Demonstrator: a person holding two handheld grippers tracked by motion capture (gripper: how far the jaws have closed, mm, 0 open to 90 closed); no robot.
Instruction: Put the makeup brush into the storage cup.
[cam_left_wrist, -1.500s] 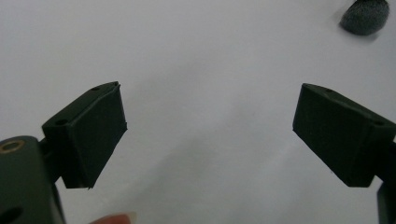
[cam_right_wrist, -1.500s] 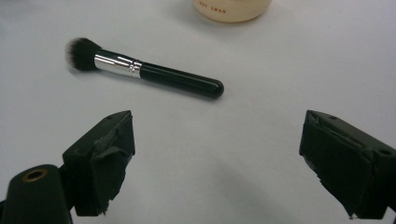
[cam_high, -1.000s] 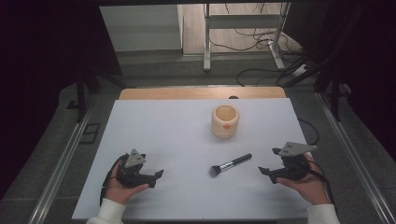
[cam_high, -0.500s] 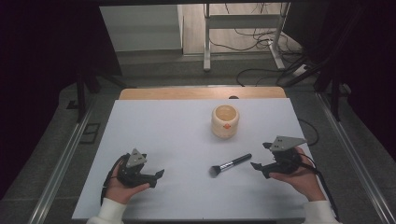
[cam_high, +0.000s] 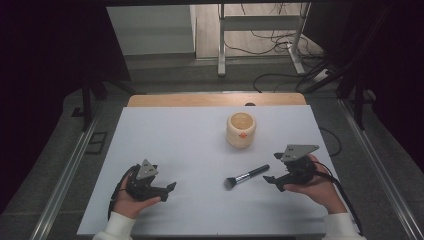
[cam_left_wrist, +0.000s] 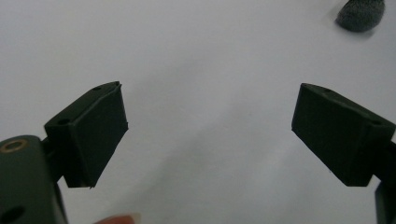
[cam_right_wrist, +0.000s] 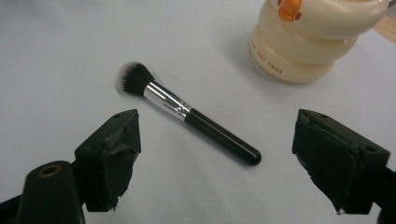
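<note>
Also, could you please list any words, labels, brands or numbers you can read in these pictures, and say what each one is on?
Cream jar: one line of small dark print along its lower ring in the right gripper view, too small and blurred to read.
Brush: no print on the side that shows.
Orange mark on the jar: a coloured shape, no letters.
Nothing else bears readable text.

The right hand-held gripper (cam_high: 270, 181) has slid leftward across the surface (cam_high: 170, 140) toward the makeup brush (cam_high: 246, 176), its open jaws now just beside the handle end
</note>
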